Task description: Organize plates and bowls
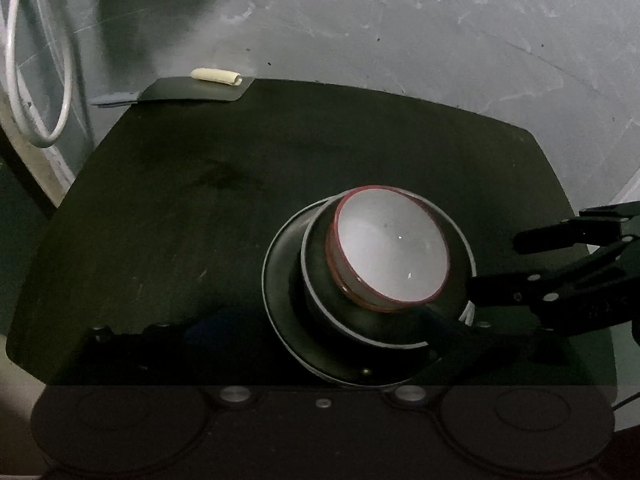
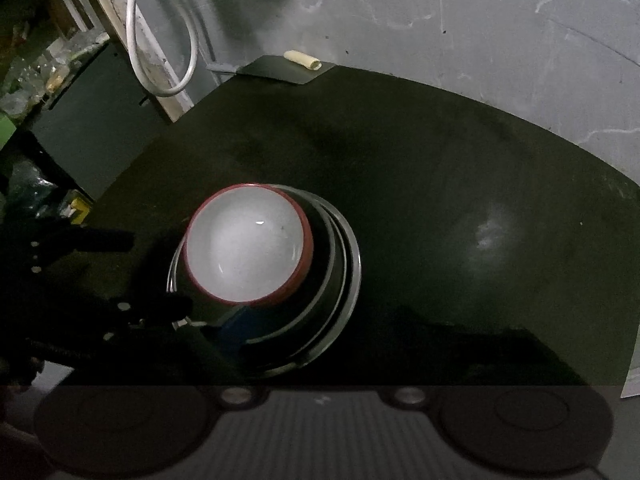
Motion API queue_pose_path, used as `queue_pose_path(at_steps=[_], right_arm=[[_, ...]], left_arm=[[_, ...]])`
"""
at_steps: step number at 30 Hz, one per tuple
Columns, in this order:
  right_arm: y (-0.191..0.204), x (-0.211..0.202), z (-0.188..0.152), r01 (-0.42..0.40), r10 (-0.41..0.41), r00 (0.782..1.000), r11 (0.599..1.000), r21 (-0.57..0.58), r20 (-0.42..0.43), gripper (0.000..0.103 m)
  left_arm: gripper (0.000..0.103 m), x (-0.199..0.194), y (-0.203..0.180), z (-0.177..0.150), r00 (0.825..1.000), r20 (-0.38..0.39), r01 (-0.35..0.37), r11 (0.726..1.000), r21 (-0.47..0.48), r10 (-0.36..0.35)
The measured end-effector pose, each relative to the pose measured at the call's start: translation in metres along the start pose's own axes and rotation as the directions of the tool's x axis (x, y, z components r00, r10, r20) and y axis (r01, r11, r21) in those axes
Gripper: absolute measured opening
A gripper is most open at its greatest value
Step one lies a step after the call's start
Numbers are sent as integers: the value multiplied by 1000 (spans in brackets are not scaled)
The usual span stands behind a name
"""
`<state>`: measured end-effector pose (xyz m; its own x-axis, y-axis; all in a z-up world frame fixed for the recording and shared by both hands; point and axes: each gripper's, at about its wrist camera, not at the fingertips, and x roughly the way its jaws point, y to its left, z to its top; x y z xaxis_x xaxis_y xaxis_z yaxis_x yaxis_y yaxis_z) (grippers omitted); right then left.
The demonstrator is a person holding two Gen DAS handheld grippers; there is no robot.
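Note:
A white bowl with a red rim (image 1: 390, 246) sits nested in a dark bowl (image 1: 320, 280), which stands on a dark plate (image 1: 280, 280) on the black table (image 1: 180, 200). The same stack shows in the right wrist view: red-rimmed bowl (image 2: 244, 244), dark bowl (image 2: 320, 264), plate (image 2: 352, 280). My left gripper (image 1: 288, 340) is open, its fingers spread on either side of the stack's near edge. My right gripper (image 2: 384, 340) is open, with the stack by its left finger. The right gripper also shows in the left wrist view (image 1: 496, 268), open, beside the stack.
A cream-coloured roll (image 1: 216, 76) lies on a dark sheet (image 1: 192, 90) at the table's far left corner. A white cable loop (image 1: 36, 80) hangs at the left. A grey wall (image 1: 400, 20) is behind the table. Clutter and a dark box (image 2: 80, 120) lie left of the table.

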<state>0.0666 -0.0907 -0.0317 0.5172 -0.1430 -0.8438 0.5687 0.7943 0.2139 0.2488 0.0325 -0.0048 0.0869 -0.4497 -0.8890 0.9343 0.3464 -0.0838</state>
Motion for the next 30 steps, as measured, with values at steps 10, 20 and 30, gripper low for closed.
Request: queue_pose_path(at_steps=[10, 20, 30], right_arm=[[-8, -23, -7, -50, 55, 995, 997, -61, 87, 103], [-31, -71, -45, -159, 194, 962, 970, -185, 190, 103], [-53, -96, -77, -191, 234, 960, 948, -256, 152, 103]], left_arm=[[102, -17, -14, -11, 997, 54, -43, 996, -79, 47], [102, -74, -75, -48, 944, 154, -246, 934, -259, 292], [102, -84, -138, -80, 915, 135, -345, 911, -225, 379]])
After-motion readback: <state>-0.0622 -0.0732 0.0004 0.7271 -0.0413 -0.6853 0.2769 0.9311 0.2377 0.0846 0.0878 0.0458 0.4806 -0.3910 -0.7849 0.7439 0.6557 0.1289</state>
